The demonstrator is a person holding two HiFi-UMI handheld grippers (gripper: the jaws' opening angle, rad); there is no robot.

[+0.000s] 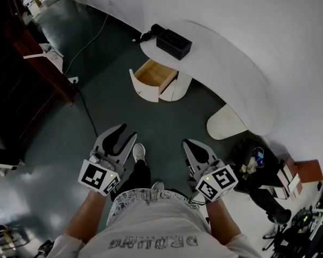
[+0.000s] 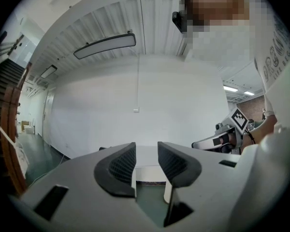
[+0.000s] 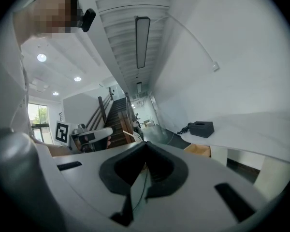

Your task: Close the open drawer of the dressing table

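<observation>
The drawer stands pulled out of the dressing table, at the table's left end in the head view, under the rounded tip of the top. Its inside is light wood on the bottom & sides, w/ nothing seen in it. The front panel is white & curved, matching the white cabinet part beside it. In the right gripper view the drawer shows as a tan wooden box jutting out below the white top.

A black box sits on the table top just behind the drawer, w/ a dark cable beside it. The box's contents can't be made out. A dark bag lies on the floor at the person's right, w/ sth. light at its mouth, too small to tell.

The dressing table is white, w/ a long curved top running along a white wall. A white oval stool is just beside its edge.

The left gripper has its jaws apart w/ a clear gap, and there is nothing btwn the pads. The right gripper has its jaws closed, tips meeting, gripping nothing. Both are held low in front of the person, well apart from the drawer, w/ dark floor btwn.
</observation>
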